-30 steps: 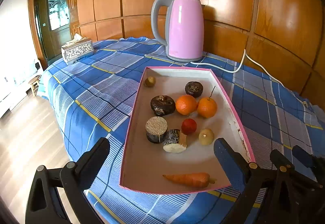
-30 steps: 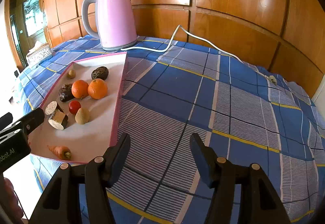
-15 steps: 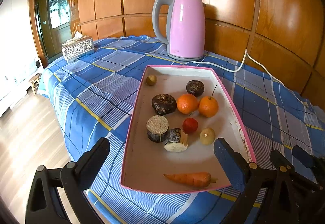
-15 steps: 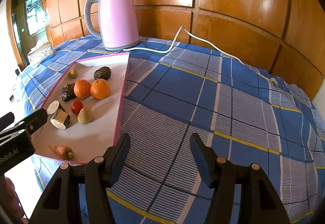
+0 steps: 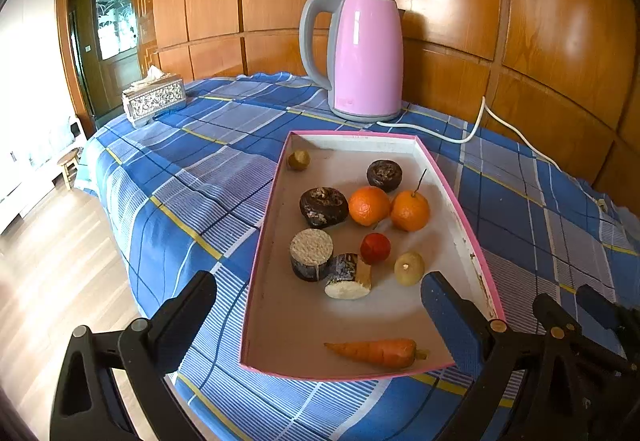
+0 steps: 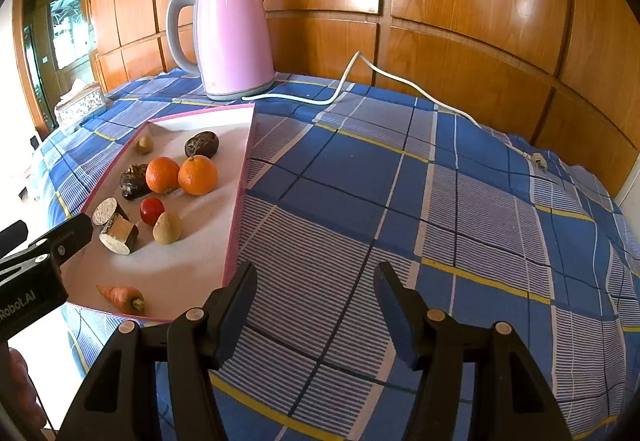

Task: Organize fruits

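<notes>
A pink-rimmed shallow tray (image 5: 456, 193) (image 6: 242, 177) lies on the blue checked cloth. In it sit two oranges (image 5: 369, 205) (image 5: 410, 210) (image 6: 197, 175), a small red fruit (image 5: 375, 248) (image 6: 151, 210), a pale yellow fruit (image 5: 409, 268) (image 6: 167, 228), a small olive fruit (image 5: 299, 159), two dark lumpy pieces (image 5: 323, 206) (image 5: 384, 175), two cut dark cylinders (image 5: 311, 254) (image 5: 347, 276) and a carrot (image 5: 374, 352) (image 6: 122, 297). My left gripper (image 5: 318, 315) hangs open over the tray's near end, empty. My right gripper (image 6: 316, 301) stands open and empty over bare cloth, right of the tray.
A pink electric kettle (image 5: 362, 57) (image 6: 230, 37) stands behind the tray, its white cord (image 6: 400, 79) trailing right along the cloth. A patterned tissue box (image 5: 154, 101) sits at the far left corner. Wooden panels back the table; floor drops off at left.
</notes>
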Motion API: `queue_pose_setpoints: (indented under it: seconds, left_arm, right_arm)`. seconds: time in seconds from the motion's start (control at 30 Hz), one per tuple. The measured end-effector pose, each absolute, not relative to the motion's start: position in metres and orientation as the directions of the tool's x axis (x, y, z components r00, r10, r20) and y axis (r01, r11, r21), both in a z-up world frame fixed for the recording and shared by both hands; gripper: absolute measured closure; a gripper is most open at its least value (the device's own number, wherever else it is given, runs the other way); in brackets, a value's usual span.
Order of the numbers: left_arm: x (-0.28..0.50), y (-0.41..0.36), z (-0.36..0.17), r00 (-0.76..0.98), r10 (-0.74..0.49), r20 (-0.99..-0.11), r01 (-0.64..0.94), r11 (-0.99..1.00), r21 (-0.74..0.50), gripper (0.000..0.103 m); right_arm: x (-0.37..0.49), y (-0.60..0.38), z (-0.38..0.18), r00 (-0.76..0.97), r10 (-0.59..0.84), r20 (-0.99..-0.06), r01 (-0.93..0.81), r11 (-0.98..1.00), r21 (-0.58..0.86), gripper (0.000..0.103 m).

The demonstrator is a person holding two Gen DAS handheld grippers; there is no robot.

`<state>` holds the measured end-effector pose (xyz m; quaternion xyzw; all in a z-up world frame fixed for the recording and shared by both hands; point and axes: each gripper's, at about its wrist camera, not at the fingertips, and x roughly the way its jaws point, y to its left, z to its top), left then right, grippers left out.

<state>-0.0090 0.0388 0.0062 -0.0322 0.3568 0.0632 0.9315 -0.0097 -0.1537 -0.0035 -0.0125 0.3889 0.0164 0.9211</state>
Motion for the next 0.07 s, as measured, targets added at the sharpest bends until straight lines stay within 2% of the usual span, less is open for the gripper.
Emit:
queue_pose_setpoints:
  seconds: [0.07]
  left_arm:
    - [-0.0077,0.0388,0.0057,0.734,0.085,-0.674,-0.135,0.991,-0.022,0.0]
  right_arm:
    - [-0.0096,-0.1547,-0.0034,0.696,0.024,-0.718,-0.039,0.999,-0.004,0.042]
